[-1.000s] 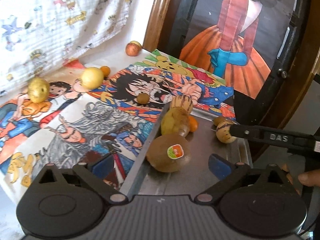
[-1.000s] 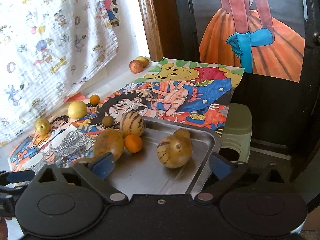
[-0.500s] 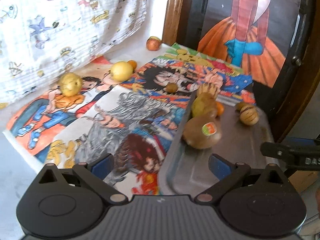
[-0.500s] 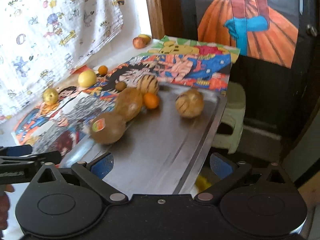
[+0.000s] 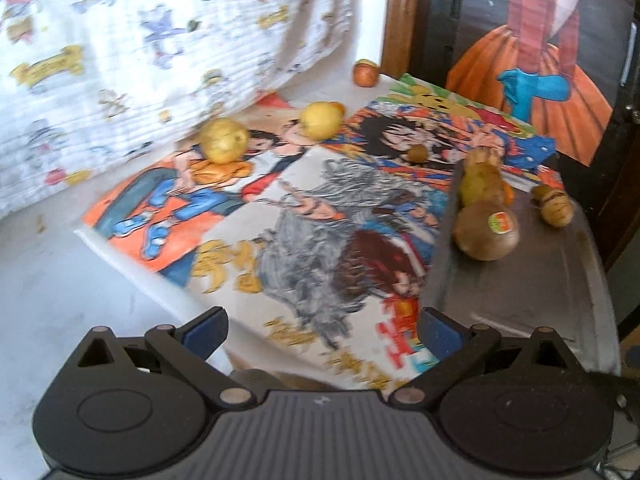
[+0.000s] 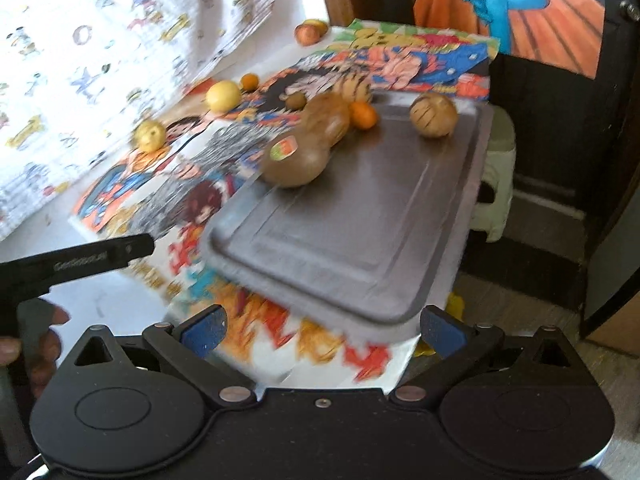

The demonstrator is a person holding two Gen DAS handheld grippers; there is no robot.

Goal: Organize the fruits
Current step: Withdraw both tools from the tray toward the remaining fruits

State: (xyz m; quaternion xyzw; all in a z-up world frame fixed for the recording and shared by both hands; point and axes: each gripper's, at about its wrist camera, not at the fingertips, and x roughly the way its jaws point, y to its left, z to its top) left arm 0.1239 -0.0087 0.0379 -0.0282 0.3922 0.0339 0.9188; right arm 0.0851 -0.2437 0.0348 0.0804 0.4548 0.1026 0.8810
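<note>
Right wrist view: right gripper (image 6: 323, 332) fingers apart, empty; left gripper (image 5: 322, 334) likewise; stickered kiwi (image 6: 295, 161) at metal tray (image 6: 360, 240) left edge.

Tray (image 6: 360, 248): grey metal, dull brushed finish, smooth, shallow pressed ridges near the rim. Posters (image 5: 280, 216) just left of tray: paper, matt, printed in colour. Cloth (image 5: 120, 60) behind the posters, well away from tray: white woven fabric, ribbed texture, printed. Frame (image 5: 394, 16) beyond tray's far end: brown wood, slight sheen. Kiwi (image 6: 294, 160) on tray: brown matt skin, glossy sticker. Left gripper (image 5: 320, 326), right gripper (image 6: 320, 326): black matt plastic, blue pads.
</note>
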